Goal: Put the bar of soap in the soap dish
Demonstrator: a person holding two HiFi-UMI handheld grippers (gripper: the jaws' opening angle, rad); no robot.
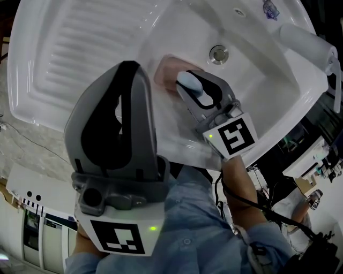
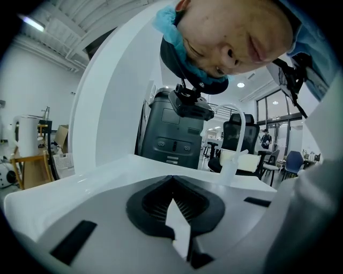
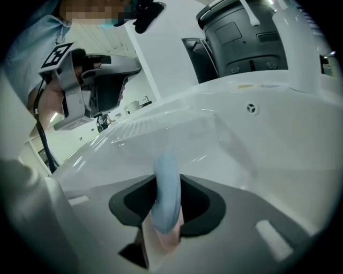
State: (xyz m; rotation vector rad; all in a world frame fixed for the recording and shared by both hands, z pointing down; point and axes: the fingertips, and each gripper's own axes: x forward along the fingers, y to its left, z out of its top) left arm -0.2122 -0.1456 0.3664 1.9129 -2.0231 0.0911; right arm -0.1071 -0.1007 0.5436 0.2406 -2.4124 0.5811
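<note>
You are gripping the bar of soap (image 1: 187, 79) (image 3: 167, 187) in your right tool (image 1: 187, 91) (image 3: 167, 214). Its jaws are standing partly apart and pressing on the pale blue bar from both sides. The bar is sitting on edge between them, with its rounded end poking out past the tips.

You are holding it low inside the basin of the white sink (image 1: 257, 69). It is right at the near edge of the pink soap dish (image 1: 165, 69), which is lying on the basin floor a little way from the metal drain (image 1: 218, 53). From the head view you cannot tell whether the soap is touching the dish.

Your left tool (image 1: 127, 67) (image 2: 172, 197) is hanging over the sink's front rim, beside the ribbed drainboard (image 1: 80, 48). Its tips are meeting and it is carrying nothing.

As for writing, each tool is wearing a cube with black-and-white square markers: left marker cube (image 1: 120, 238), right marker cube (image 1: 236, 136). These are showing patterns only, not letters. A small blue emblem (image 1: 270, 8) is sitting on the sink's far rim, too small to read. Your light blue sleeve (image 1: 193, 230) is filling the bottom of the head view.
</note>
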